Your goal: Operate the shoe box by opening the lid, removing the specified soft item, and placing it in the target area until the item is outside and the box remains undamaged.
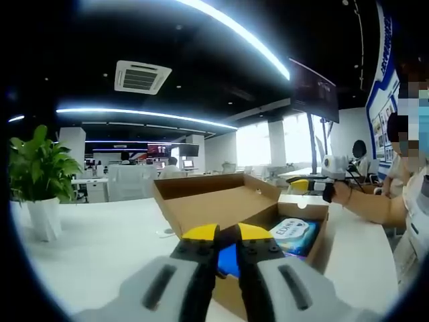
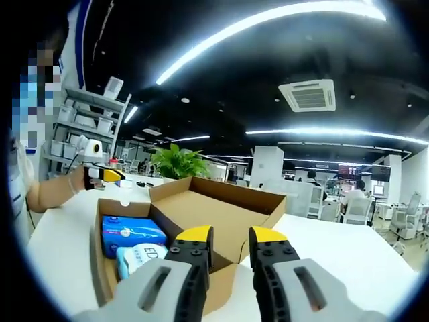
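Cardboard shoe box (image 2: 201, 221) is seen lid-open; blue soft packs (image 2: 131, 231) are held inside. Left gripper (image 1: 226, 235) nearly closed, right gripper (image 2: 230, 236) parted, both unloaded.

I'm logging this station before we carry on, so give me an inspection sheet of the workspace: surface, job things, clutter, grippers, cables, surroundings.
Surface: white table, bare around the box.
Job's things: cardboard shoe box with its lid already open and standing back; soft blue packs lie inside, one lettered pack among them.
Clutter: potted plant in a white pot on the table.
Grippers: left gripper nearly closed, empty, at the box's near edge; right gripper slightly open, empty, at the box wall.
Cables: nothing seen.
Surroundings: open office with desks and chairs, ceiling air vent, strip lights, a hanging screen, shelves; a person's arm beside the table.
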Demonstrator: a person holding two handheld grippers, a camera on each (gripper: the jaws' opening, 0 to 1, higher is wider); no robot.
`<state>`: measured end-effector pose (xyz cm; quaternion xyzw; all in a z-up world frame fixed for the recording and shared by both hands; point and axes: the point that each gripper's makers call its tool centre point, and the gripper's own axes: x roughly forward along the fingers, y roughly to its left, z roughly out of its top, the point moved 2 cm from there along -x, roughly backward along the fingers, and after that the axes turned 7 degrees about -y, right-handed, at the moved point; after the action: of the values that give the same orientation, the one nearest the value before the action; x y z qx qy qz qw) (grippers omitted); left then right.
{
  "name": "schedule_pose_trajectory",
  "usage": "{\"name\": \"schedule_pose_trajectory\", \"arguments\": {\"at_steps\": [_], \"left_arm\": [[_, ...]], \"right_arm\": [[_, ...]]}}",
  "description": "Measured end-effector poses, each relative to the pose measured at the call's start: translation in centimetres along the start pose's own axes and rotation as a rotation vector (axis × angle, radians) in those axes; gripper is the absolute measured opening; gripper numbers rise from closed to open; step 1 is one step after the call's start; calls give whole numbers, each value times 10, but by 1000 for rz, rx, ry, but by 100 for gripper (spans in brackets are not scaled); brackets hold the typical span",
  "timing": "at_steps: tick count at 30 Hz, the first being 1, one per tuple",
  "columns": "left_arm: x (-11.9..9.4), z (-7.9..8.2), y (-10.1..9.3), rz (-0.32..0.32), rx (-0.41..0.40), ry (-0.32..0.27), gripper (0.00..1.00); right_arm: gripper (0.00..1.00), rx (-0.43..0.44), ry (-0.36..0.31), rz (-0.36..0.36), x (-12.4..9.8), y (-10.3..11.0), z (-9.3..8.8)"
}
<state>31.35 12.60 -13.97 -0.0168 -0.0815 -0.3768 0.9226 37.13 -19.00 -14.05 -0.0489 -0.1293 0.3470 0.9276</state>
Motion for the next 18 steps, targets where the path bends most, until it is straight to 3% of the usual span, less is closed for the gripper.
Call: {"name": "schedule_pose_trajectory", "arguments": {"at_steps": [18], "left_arm": [[0, 2, -5, -16, -1, -3, 10]], "right_arm": [[22, -6, -26, 55, 4, 15, 25]]}}
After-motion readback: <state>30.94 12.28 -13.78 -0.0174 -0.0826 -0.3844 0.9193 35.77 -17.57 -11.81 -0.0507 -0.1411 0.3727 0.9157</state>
